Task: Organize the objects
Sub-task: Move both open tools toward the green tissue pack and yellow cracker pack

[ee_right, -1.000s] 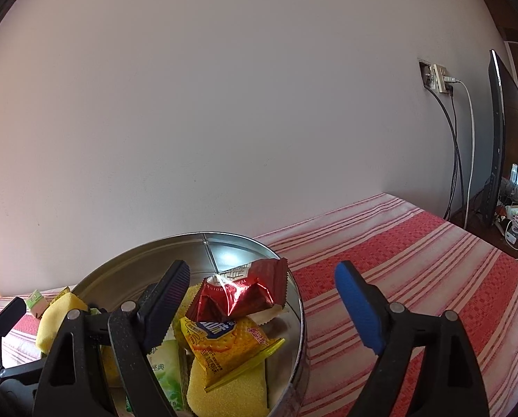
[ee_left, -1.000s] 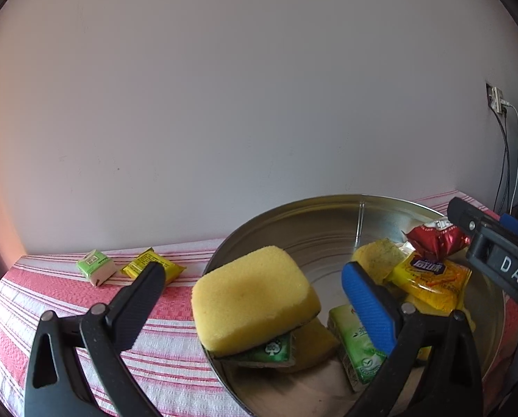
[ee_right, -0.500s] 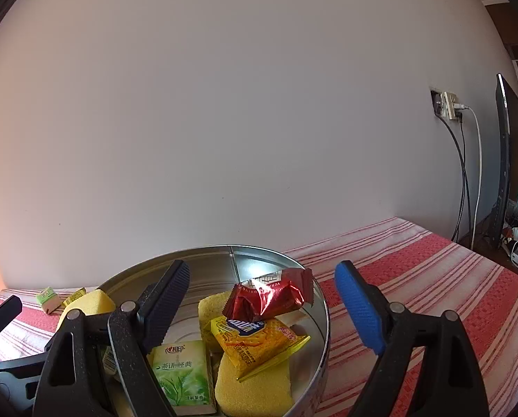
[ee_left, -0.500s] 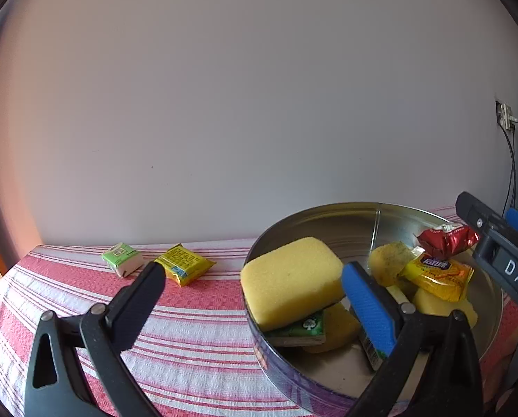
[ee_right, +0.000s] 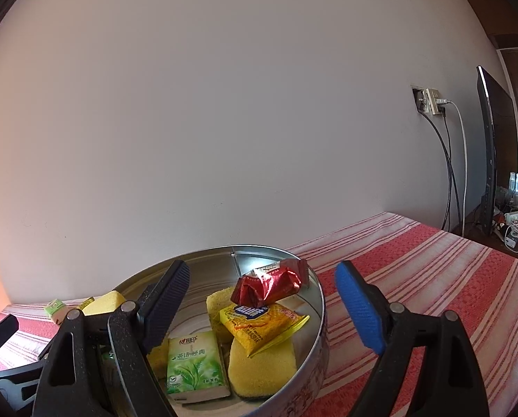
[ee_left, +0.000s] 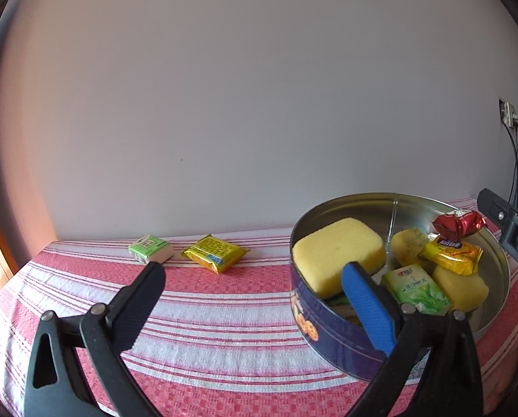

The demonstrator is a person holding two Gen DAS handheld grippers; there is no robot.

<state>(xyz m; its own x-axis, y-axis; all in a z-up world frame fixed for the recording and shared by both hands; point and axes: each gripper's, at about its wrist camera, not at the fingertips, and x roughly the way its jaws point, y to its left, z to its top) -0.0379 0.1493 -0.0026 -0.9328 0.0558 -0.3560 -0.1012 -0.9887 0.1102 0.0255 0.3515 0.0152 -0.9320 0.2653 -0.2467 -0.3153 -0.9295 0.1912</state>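
The round metal tin (ee_left: 398, 344) sits at the lower right of the left wrist view, on a table covered with a red-and-white striped cloth (ee_left: 224, 312). It holds a large yellow sponge (ee_left: 337, 253) leaning against the near-left wall, a green tea packet (ee_right: 194, 365), a yellow snack packet (ee_right: 262, 323), a red wrapper (ee_right: 271, 283) perched on top near the far rim, and more sponge pieces.

Two items lie outside the tin, at the centre left of the left wrist view near the wall: a small green-and-white box (ee_left: 151, 248) and, just beside it, a yellow packet (ee_left: 215, 253).

The left gripper (ee_left: 252, 295) has its jaws apart with nothing between them; its blue finger overlaps the tin's near rim in the picture. The right gripper (ee_right: 262, 299) is also wide apart and empty, straddling the tin's right half.

The likely remaining work is collecting the two loose items. The risks look plain: the left gripper's blue finger could catch the tin's rim and shove it along the cloth, and the red wrapper, resting high on the pile, could slide out if the tin is jolted. The thin yellow packet may slip from the jaws if pinched at its edge.
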